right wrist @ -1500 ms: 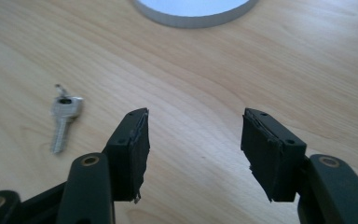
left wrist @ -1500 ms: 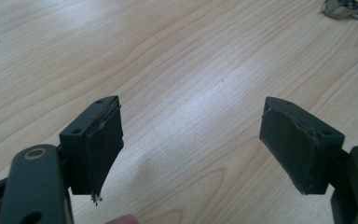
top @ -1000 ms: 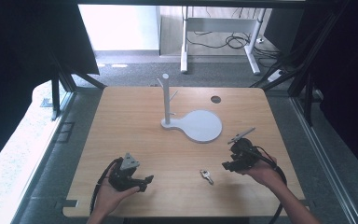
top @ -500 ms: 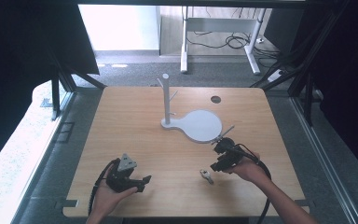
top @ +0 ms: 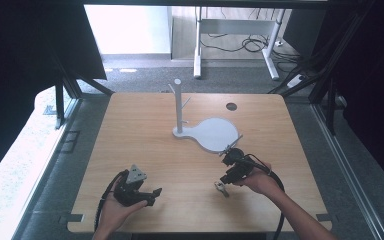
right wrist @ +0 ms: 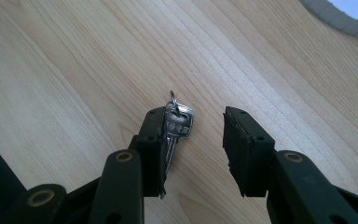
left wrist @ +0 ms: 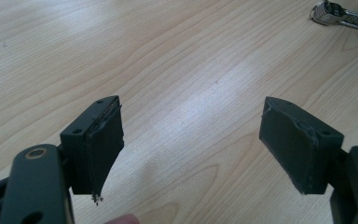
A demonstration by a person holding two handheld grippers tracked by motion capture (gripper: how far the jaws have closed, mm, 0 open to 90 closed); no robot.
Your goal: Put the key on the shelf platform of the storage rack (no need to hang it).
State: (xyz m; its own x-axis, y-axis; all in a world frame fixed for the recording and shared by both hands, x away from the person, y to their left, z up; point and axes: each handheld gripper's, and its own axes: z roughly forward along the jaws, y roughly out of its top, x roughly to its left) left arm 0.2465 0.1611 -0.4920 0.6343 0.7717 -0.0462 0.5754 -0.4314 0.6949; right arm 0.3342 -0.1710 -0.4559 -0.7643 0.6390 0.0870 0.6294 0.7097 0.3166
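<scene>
1. The key [right wrist: 177, 125] lies flat on the table [top: 145, 140], near the front edge and right of the middle; in the high view it [top: 222, 188] is a small, hard-to-read glint.
2. In the right gripper view its blade is partly hidden behind the left jaw; its ring points away.
3. The right gripper [right wrist: 193, 140] has its jaws half open and has just been closing them, with the key between, against one pad and apart from the other.
4. The left gripper [left wrist: 191, 140] stands wide open over bare wood near the front left corner.
5. The white stand [top: 207, 131] sits mid-table; its base edge is cut off in the right gripper view.
</scene>
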